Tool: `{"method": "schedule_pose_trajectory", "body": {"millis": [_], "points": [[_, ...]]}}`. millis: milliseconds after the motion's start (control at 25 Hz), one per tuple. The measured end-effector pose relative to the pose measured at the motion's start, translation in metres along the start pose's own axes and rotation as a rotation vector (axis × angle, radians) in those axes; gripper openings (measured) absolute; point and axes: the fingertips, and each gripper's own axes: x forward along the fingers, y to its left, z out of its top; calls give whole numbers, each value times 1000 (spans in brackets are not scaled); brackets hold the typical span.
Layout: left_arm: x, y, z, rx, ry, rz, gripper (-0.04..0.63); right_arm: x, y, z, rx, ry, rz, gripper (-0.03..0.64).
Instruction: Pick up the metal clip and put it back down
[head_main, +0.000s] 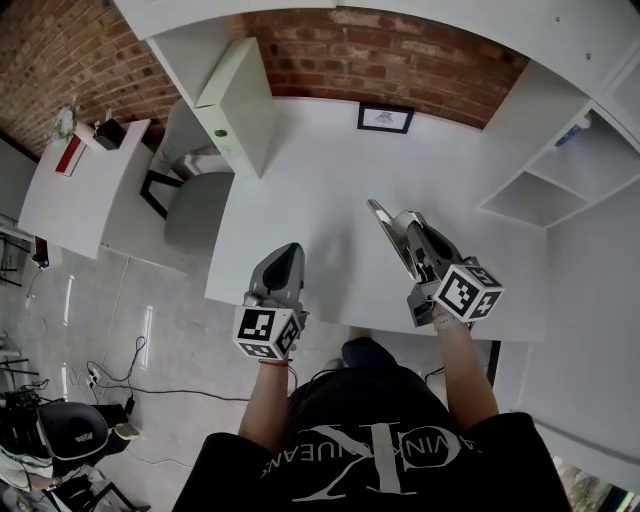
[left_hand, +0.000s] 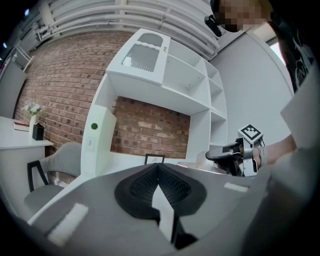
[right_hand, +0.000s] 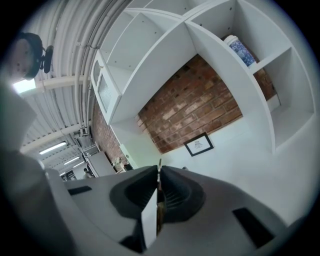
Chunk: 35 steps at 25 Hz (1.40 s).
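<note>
Over the near edge of the white bench (head_main: 320, 190), the left gripper (head_main: 288, 255) has its jaws pressed together with nothing between them. Bare benchtop runs from the tall cabinet door (head_main: 235, 105) at left, past the framed picture (head_main: 386, 118) by the brick wall, to the shelf unit (head_main: 540, 190) at right. The right gripper (head_main: 405, 228), over the bench, has its jaws clamped on the metal clip (head_main: 382, 220), thin edge poking past the tips.

Partial "Jeans" logo, black shirt (head_main: 372, 458)
</note>
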Motion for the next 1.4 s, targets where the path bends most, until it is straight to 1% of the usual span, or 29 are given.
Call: {"method": "schedule_pose_trajectory", "body": {"millis": [480, 680, 1400], "points": [[-4, -5, 19, 4, -42, -14, 11, -16, 19, 23, -52, -56, 23, 34], [-7, -7, 15, 1, -29, -18, 11, -20, 22, 23, -54, -59, 24, 34], [-10, -3, 9, -9, -20, -11, 11, -19, 21, 18, -45, -53, 23, 34]]}}
